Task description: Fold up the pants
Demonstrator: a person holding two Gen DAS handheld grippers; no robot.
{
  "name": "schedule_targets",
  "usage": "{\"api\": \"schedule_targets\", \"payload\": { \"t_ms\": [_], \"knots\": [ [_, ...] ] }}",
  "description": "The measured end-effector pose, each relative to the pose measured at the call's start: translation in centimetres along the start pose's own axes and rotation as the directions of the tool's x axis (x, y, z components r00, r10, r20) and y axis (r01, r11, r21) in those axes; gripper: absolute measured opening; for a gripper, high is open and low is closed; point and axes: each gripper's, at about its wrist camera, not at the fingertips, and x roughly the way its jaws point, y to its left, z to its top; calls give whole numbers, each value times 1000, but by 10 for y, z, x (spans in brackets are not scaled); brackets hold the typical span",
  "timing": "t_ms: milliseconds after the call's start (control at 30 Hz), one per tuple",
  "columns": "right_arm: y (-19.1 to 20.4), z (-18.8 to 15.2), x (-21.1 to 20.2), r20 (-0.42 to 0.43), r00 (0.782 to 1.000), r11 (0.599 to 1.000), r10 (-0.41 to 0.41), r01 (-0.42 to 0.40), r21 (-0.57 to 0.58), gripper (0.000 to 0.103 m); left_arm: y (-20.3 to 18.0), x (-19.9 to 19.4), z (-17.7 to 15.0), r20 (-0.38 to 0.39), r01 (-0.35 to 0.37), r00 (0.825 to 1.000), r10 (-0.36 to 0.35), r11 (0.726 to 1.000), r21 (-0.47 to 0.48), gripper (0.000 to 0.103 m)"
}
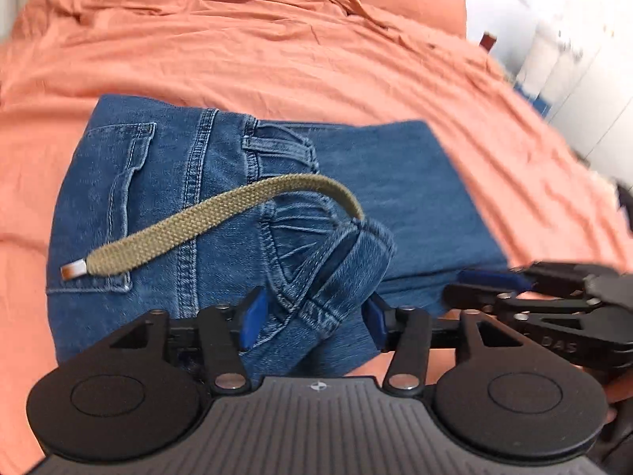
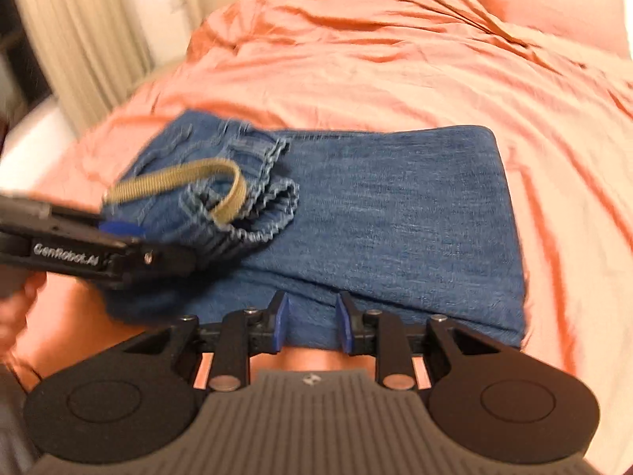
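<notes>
Blue jeans (image 1: 205, 198) lie folded on an orange bedsheet (image 1: 277, 39), also in the right wrist view (image 2: 395, 213). A tan drawstring (image 1: 190, 225) with a metal tip hangs from the waistband. My left gripper (image 1: 312, 316) is shut on the bunched elastic waistband (image 1: 328, 277), lifted off the pile; it shows from the side in the right wrist view (image 2: 118, 233). My right gripper (image 2: 312, 324) grips the near edge of the folded legs, the cloth between its blue pads (image 2: 281, 324); it shows at the right of the left wrist view (image 1: 490, 281).
The orange sheet (image 2: 395, 59) is wrinkled all round the jeans. Pillows (image 2: 554, 4) lie at the far end. A cream curtain (image 2: 79, 39) hangs at the left. White furniture (image 1: 573, 59) stands beyond the bed's right edge.
</notes>
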Motion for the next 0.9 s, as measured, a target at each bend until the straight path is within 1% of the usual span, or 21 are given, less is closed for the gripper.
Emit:
{"api": "schedule_targets", "payload": {
  "t_ms": [33,133,200,267,333,400,467,500,567,700,767,833,900],
  "knots": [
    [-3,2,-1,18,1000,999,22,-22,32,31,2,-3,2,3,21,1000,-21,1000,-15,66],
    [-9,10,1,49,995,989,89,-94,112,33,3,-17,4,25,86,996,-85,995,-50,68],
    [-13,17,5,65,989,978,134,-143,154,36,6,-25,9,49,90,995,-87,994,-57,68],
    [-17,25,12,82,979,958,189,-202,202,38,10,-32,15,78,34,997,-30,998,-47,68],
    [-19,34,23,96,966,935,240,-257,244,38,16,-37,21,90,-53,994,55,998,-24,68],
    [-18,48,37,112,955,922,273,-293,251,41,24,-37,27,97,-142,985,141,990,-1,68],
    [-17,61,53,112,956,924,270,-290,250,48,38,-35,36,102,-204,973,205,979,-16,68],
    [-18,68,64,111,953,918,282,-301,258,51,45,-35,38,110,-218,969,220,975,-34,68],
    [-19,78,82,109,946,903,305,-323,284,51,64,-37,41,113,-229,964,240,968,-103,68],
    [-18,91,125,75,935,872,348,-352,341,51,98,-33,46,97,-210,966,238,948,-239,68],
    [-19,95,144,55,928,852,368,-360,380,46,107,-32,47,94,-197,969,230,942,-272,68],
    [-20,98,151,75,910,821,408,-402,405,22,112,-32,48,97,-195,968,230,940,-281,66],
    [-15,102,141,100,911,835,400,-407,370,14,113,-33,50,111,-187,968,224,943,-276,66]
  ]
}}
